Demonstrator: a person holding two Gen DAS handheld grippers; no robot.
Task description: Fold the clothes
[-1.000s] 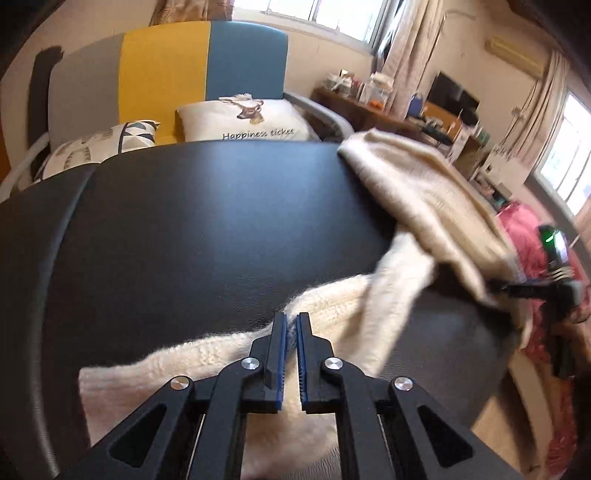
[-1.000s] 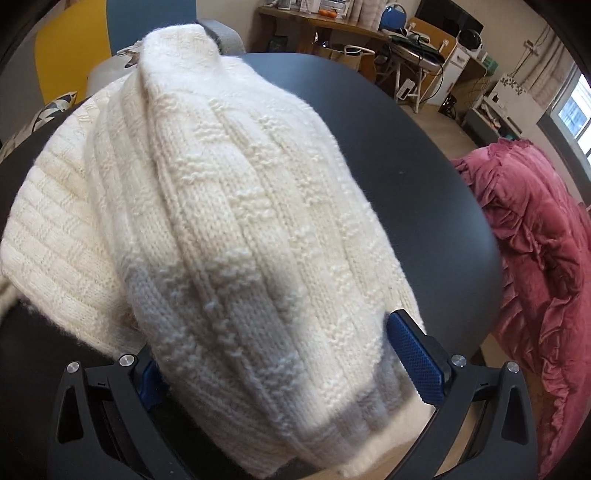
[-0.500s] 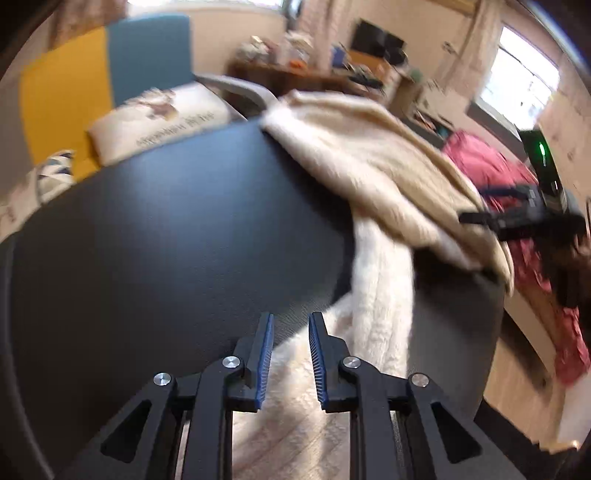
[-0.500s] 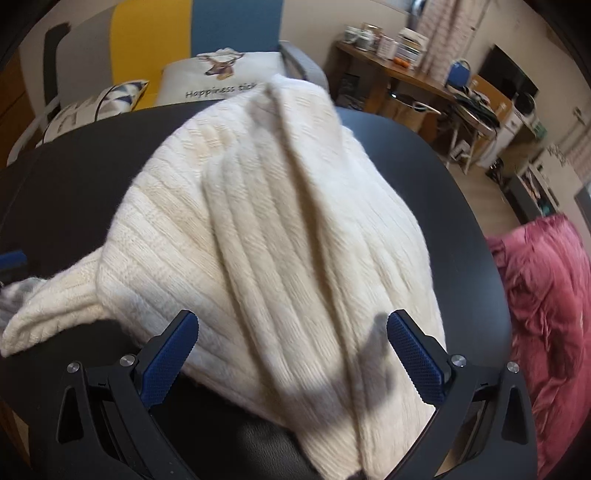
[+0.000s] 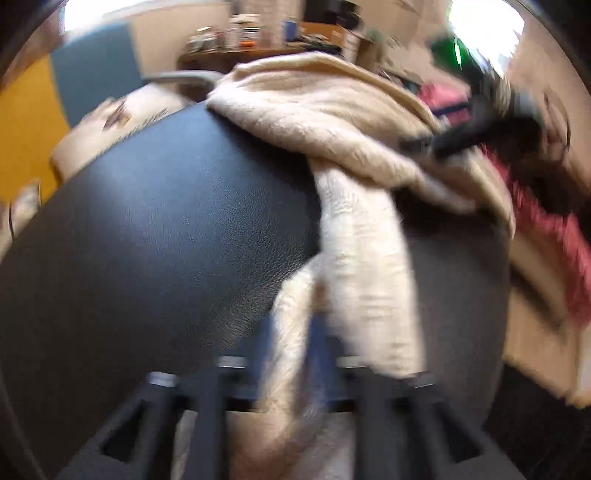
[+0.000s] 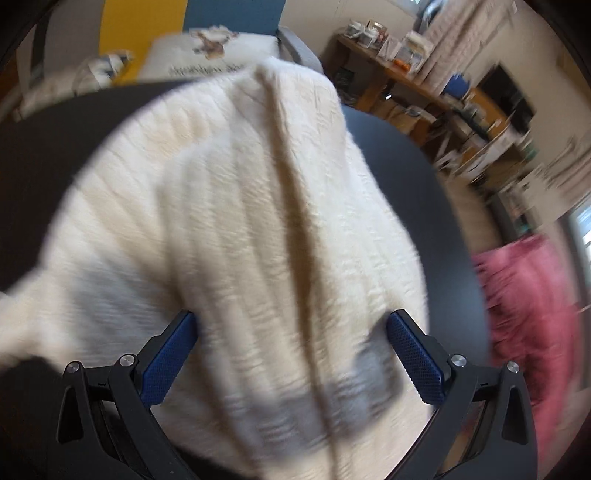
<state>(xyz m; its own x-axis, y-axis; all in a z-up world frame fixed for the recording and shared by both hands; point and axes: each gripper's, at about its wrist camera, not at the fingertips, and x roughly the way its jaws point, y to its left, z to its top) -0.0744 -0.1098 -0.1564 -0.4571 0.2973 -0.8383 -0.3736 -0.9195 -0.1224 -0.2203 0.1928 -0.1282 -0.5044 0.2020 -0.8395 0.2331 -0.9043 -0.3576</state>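
Note:
A cream knitted sweater (image 6: 258,221) lies bunched on the round black table (image 6: 424,192). My right gripper (image 6: 293,354) is open wide at its near hem, with a blue pad on either side of the body and neither pad pressing it. In the blurred left wrist view the sweater body (image 5: 325,110) is heaped at the far right of the table (image 5: 147,229). One sleeve (image 5: 362,258) trails from it toward my left gripper (image 5: 291,332). That gripper's jaws stand a narrow gap apart with sleeve fabric lying between and over them. The right gripper (image 5: 424,127) shows beyond the heap.
Behind the table is a sofa (image 6: 140,33) with a yellow and blue back and printed cushions (image 6: 218,55). A cluttered wooden desk (image 6: 424,88) lines the far wall. A pink quilt (image 6: 528,302) lies to the right, past the table edge.
My left gripper went from shut on the sleeve to jaws apart and swung right toward the heap. The sweater no longer drapes over my right gripper, and both views are now blurred by motion.

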